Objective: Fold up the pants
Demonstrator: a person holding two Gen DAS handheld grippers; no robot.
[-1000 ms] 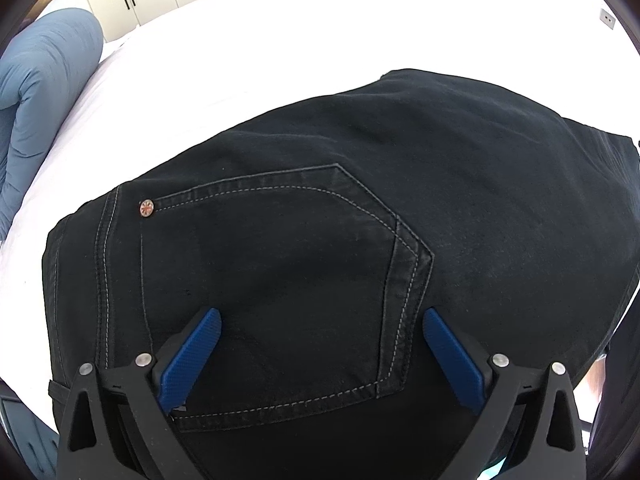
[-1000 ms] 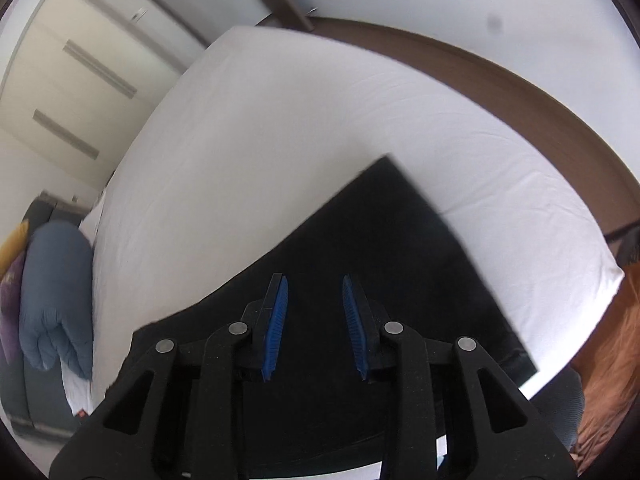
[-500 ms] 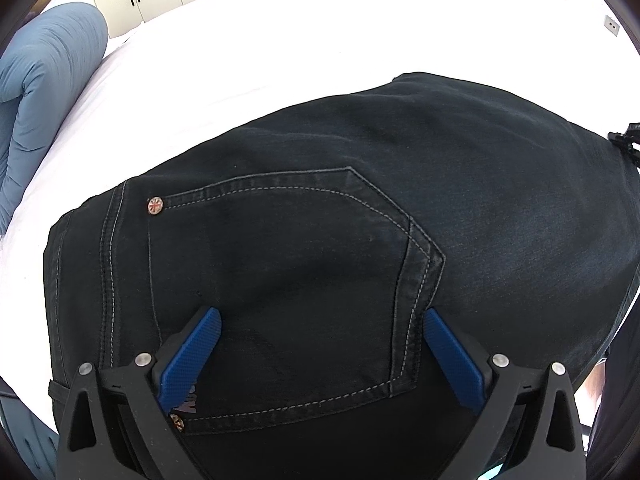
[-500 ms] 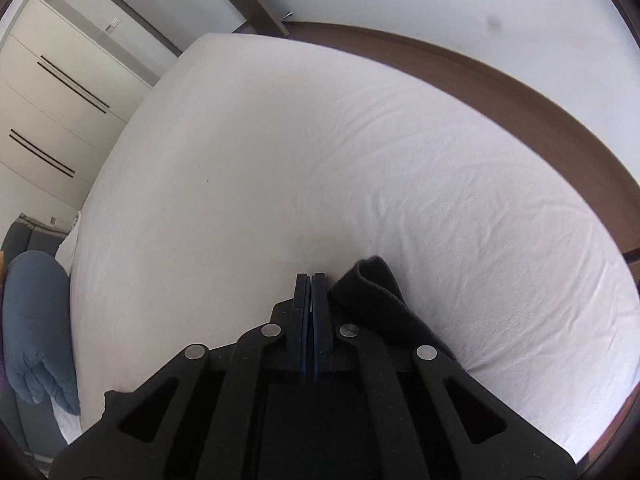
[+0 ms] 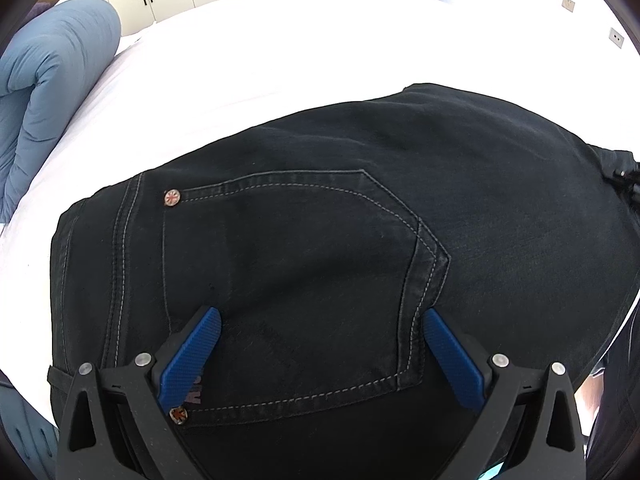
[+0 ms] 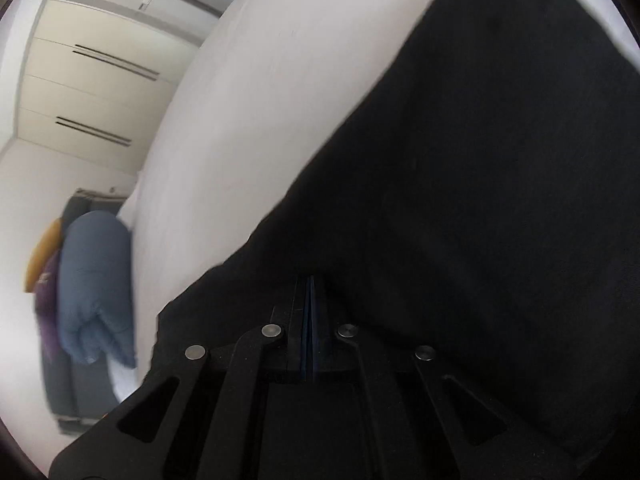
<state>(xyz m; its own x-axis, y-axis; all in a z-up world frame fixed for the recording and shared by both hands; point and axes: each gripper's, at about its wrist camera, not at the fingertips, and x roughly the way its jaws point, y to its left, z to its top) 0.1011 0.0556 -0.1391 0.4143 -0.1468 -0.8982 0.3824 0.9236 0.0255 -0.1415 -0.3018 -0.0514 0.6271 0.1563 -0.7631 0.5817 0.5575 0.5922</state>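
Black pants (image 5: 320,208) lie on the white bed (image 5: 280,48), back pocket up with copper rivets showing. My left gripper (image 5: 318,322) is open, its blue pads spread over the pocket near the waistband, holding nothing. In the right wrist view my right gripper (image 6: 310,288) is shut on black pants fabric (image 6: 480,184), which rises lifted across the right half of the view. The view is blurred and the pinched edge is hidden between the pads.
A blue rolled duvet (image 5: 44,92) lies at the bed's left end and also shows in the right wrist view (image 6: 92,292). Cream wardrobe doors (image 6: 92,92) stand beyond the bed. A purple and a yellow cushion (image 6: 44,264) sit by the duvet.
My right gripper closed on the pants leg end and has carried it up and over, swinging its view toward the wardrobe. My left gripper stayed open and edged slightly back.
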